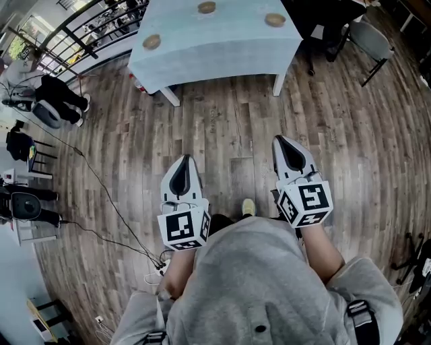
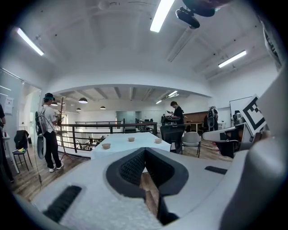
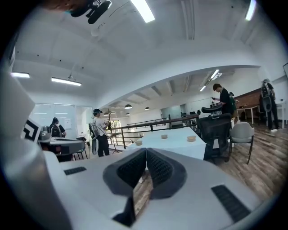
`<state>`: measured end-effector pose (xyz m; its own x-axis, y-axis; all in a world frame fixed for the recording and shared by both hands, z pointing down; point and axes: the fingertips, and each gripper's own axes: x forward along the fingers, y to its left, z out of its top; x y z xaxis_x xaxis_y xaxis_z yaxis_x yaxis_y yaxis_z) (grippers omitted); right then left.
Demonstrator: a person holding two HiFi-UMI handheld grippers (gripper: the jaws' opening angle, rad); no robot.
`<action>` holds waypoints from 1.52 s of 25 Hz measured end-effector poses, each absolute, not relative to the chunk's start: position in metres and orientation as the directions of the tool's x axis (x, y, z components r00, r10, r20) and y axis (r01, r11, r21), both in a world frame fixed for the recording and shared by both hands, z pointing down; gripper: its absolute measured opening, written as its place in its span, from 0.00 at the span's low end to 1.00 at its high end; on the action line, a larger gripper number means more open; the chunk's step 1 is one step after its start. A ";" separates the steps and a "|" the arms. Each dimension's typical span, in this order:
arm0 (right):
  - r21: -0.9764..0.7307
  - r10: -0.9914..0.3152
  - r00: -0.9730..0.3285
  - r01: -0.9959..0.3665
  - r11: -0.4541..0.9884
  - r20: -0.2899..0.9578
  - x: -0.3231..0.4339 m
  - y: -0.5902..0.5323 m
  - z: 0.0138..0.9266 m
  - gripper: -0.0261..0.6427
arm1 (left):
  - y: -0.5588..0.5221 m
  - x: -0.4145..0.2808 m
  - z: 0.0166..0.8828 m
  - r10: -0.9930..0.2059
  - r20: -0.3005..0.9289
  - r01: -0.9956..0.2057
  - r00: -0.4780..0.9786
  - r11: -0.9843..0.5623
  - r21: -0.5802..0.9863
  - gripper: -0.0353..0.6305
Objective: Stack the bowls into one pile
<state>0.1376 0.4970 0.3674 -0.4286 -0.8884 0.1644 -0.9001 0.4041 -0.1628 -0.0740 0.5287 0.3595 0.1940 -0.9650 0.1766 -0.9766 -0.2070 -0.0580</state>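
Three small tan bowls stand apart on a pale blue table (image 1: 222,47) far ahead of me: the left bowl (image 1: 152,42), the far middle bowl (image 1: 207,7) and the right bowl (image 1: 275,19). My left gripper (image 1: 185,159) and right gripper (image 1: 278,139) hover side by side over the wooden floor, well short of the table. Both are shut with nothing between the pads. In the left gripper view the bowls (image 2: 106,145) (image 2: 131,139) (image 2: 158,140) show beyond the closed left gripper (image 2: 145,151). The right gripper view shows the same bowls (image 3: 138,143) (image 3: 164,136) (image 3: 191,139) past the right gripper (image 3: 146,151).
A black office chair (image 2: 171,134) and a grey chair (image 1: 369,39) stand at the table's right. A black railing (image 1: 87,30) runs behind its left. People stand near the railing (image 2: 48,130) and behind the table (image 2: 176,112). Cables (image 1: 108,202) trail over the floor at my left.
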 end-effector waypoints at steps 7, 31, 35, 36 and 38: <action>-0.169 -0.881 -0.442 -0.893 0.416 0.169 0.140 0.491 0.374 0.08 | 0.524 -0.061 0.362 -0.963 0.175 -0.974 0.206 -0.219 -0.059 0.08; -0.114 -0.890 -0.417 -0.909 0.402 0.186 0.117 0.418 0.377 0.08 | 0.436 -0.067 0.365 -0.944 0.162 -0.954 0.287 -0.297 -0.042 0.08; -0.092 -0.892 -0.410 -0.912 0.399 0.192 0.112 0.392 0.376 0.08 | 0.409 -0.072 0.370 -0.940 0.172 -0.953 0.294 -0.302 -0.026 0.08; -0.082 -0.892 -0.407 -0.913 0.399 0.198 0.111 0.384 0.376 0.08 | 0.402 -0.074 0.371 -0.940 0.175 -0.953 0.293 -0.302 -0.023 0.08; -0.061 -0.891 -0.402 -0.915 0.399 0.211 0.108 0.369 0.377 0.08 | 0.387 -0.080 0.373 -0.939 0.182 -0.954 0.292 -0.300 -0.016 0.08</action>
<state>0.1076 0.3689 0.3774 -0.4021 -0.8909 0.2112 -0.9151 0.3987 -0.0606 -0.0796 0.3874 0.3728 0.2923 -0.9387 0.1825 -0.9537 -0.3002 -0.0162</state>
